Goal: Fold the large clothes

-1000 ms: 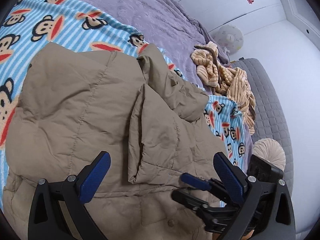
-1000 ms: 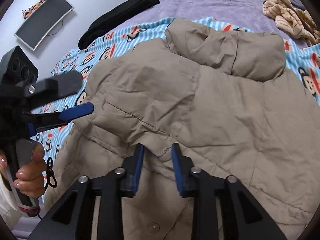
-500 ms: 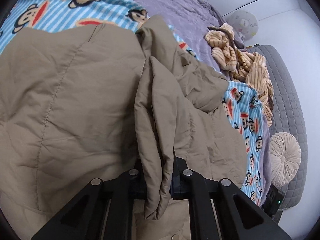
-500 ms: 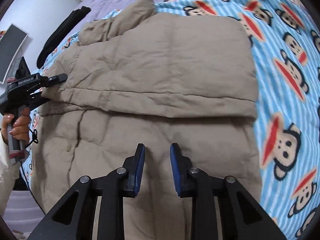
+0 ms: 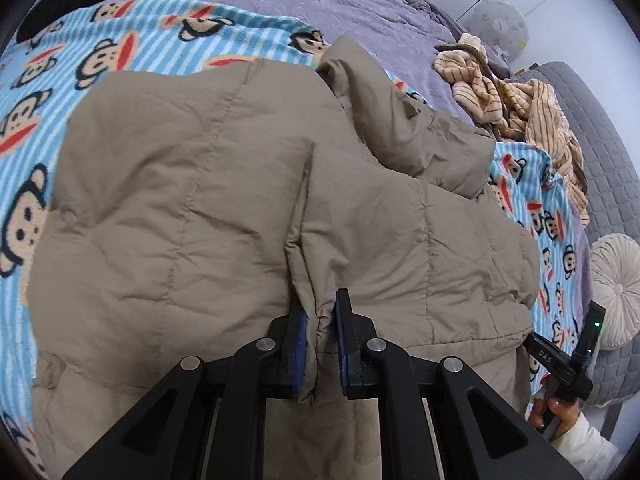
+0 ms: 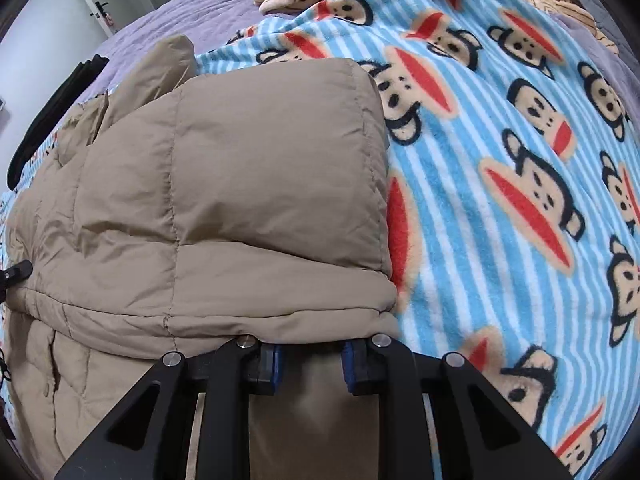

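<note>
A tan puffer jacket [image 5: 180, 200] lies spread on a blue striped monkey-print blanket [image 5: 120, 40]. My left gripper [image 5: 320, 308] pinches a raised fold of the jacket between its blue pads, and its jaws are opening slightly. In the right wrist view the jacket [image 6: 240, 180] is folded over itself, its puffy edge lying across my right gripper [image 6: 312, 344]. That gripper's tips are hidden under the edge; its jaws are closing, with a gap still showing between the pads. A hand holds the right gripper [image 5: 560, 356] at the jacket's far corner.
A tan striped garment [image 5: 520, 100] lies crumpled beyond the blanket on the purple bedspread [image 5: 340, 0]. A black garment [image 6: 52, 100] lies at the far side. A round cushion [image 5: 616, 288] rests against the grey quilted headboard [image 5: 600, 120]. The blanket [image 6: 500, 200] is bare right of the jacket.
My left gripper went from wide open to clamped on a jacket fold. My right gripper swept along the jacket to its far end, narrowed, and now sits under the folded edge.
</note>
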